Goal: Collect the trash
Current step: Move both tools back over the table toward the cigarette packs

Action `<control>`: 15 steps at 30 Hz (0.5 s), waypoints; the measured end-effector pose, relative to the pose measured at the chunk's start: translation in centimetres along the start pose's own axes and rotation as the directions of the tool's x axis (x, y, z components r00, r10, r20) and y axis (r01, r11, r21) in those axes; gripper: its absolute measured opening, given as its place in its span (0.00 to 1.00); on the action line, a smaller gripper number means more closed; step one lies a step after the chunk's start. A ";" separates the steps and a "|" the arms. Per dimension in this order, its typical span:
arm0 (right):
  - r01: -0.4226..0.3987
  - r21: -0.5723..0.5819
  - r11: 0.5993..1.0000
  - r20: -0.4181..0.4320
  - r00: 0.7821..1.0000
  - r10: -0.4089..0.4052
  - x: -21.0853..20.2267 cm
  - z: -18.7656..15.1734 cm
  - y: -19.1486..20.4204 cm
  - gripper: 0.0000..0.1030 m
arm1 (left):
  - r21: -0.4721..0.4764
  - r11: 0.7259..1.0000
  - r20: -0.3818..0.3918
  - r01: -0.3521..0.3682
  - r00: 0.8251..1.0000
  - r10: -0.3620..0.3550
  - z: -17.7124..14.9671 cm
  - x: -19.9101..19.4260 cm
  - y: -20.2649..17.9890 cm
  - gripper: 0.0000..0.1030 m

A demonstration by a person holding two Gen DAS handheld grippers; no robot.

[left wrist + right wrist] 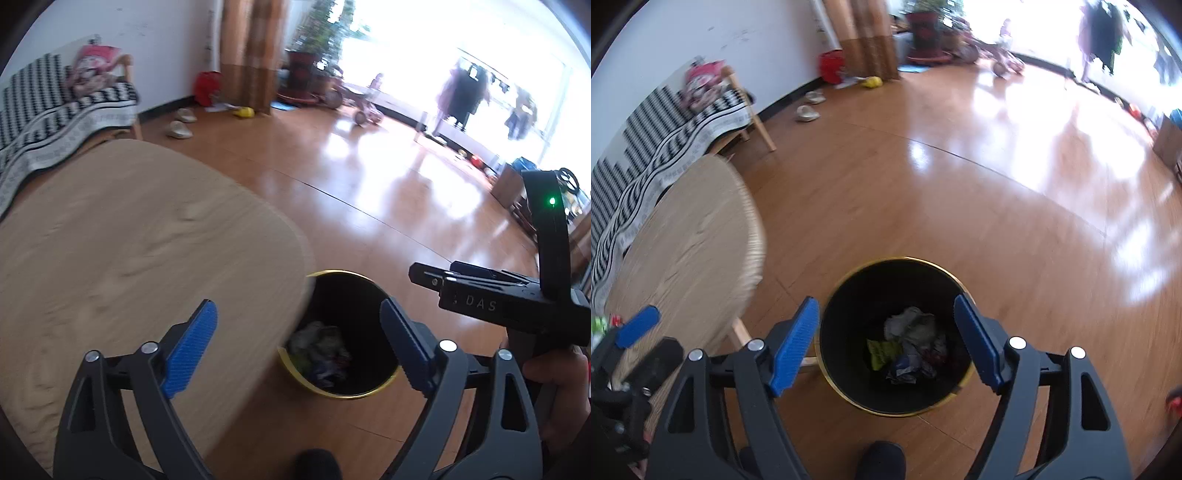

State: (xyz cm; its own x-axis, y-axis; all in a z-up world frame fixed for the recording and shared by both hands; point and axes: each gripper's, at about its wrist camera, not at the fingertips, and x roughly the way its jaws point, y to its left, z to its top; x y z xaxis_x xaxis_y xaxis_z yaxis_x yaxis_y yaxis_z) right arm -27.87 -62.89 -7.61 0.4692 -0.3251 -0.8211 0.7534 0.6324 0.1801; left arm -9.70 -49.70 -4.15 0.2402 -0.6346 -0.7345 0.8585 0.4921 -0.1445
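A black waste bin with a gold rim stands on the wood floor beside a round wooden table. Crumpled trash lies at its bottom: grey paper, a yellow-green wrapper, blue and dark scraps. My right gripper is open and empty, directly above the bin's mouth. My left gripper is open and empty, over the table's edge and the bin, where the trash shows too. The right gripper's body shows at the right of the left wrist view.
A bench with a black-and-white cloth stands behind the table by the wall. Slippers, a red bucket, a curtain, a potted plant and a child's tricycle sit at the far side. Some small items lie at the table's near-left edge.
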 end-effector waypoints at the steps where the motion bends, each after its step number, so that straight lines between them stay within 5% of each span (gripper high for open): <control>1: -0.014 -0.022 1.000 0.004 1.000 0.014 -0.2 0.1 1.4 0.71 | -0.011 1.000 0.008 -0.015 1.000 0.015 0.0 -0.9 1.0 0.87; 10: -0.162 -0.231 0.959 -0.010 0.986 0.164 -0.7 -0.5 16.2 0.72 | -0.159 0.967 0.060 -0.199 0.976 0.210 -2.2 -10.4 12.7 0.89; 15: -0.238 -0.343 0.909 -0.045 0.970 0.238 -0.7 -1.6 26.0 0.72 | -0.229 0.924 0.062 -0.307 0.943 0.328 -5.2 -15.5 19.9 0.89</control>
State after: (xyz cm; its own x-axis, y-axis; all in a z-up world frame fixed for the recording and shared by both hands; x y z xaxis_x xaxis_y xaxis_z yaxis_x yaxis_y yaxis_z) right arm -9.36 -45.08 -3.24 0.6138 -0.1336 -0.7781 0.4145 0.8933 0.1736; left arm 1.28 -26.95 0.88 0.5362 -0.4737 -0.6987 0.6154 0.7859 -0.0605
